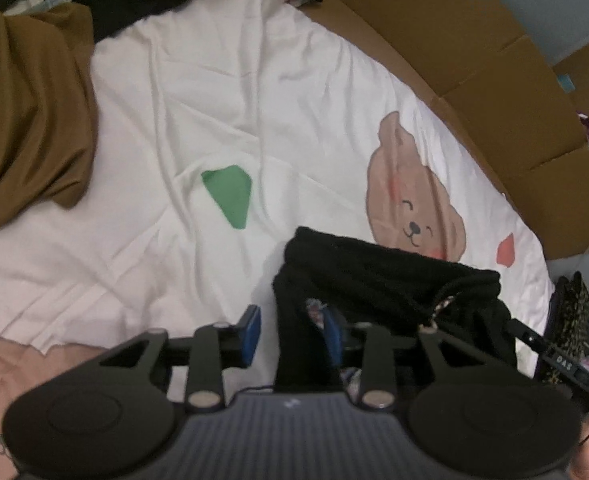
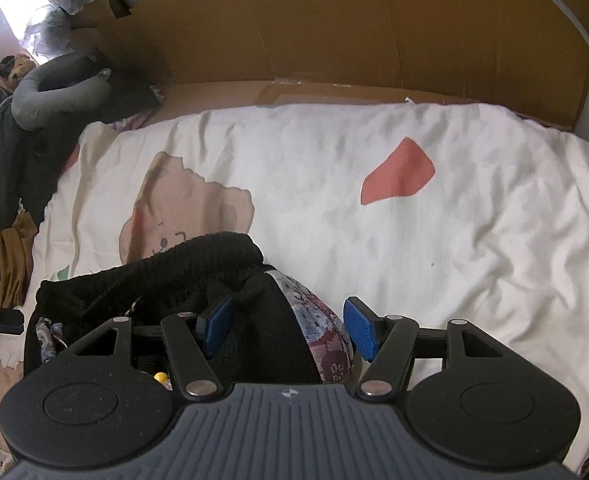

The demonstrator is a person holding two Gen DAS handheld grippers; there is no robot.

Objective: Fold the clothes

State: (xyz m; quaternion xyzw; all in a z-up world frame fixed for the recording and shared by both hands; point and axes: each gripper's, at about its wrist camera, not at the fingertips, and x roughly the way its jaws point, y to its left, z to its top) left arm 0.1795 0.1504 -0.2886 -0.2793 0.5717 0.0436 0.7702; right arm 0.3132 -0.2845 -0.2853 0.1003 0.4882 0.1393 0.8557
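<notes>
Both tools [image 1: 290,334] [image 2: 288,326] spread, perhaps loosely straddling black garment [image 1: 374,280]; open sheet [image 2: 454,240] rightward.

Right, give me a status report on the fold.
Left gripper: jaws open, black garment between them. Right gripper: jaws astride the same bundle, grip unclear. Brown garment lies apart, not in the way.

Layout on the bed [image 2: 474,248]: a bundled garment [image 1: 382,276] lies at the near edge, between the fingers of both claws, the left claw [image 1: 292,334] and the right claw [image 2: 290,326]. A second crumpled garment [image 1: 26,120] rests at the bed's left edge. Cardboard [image 2: 354,28] stands along the far edge, behind the bed. A stuffed toy [image 2: 60,88] lies at the far left corner.
</notes>
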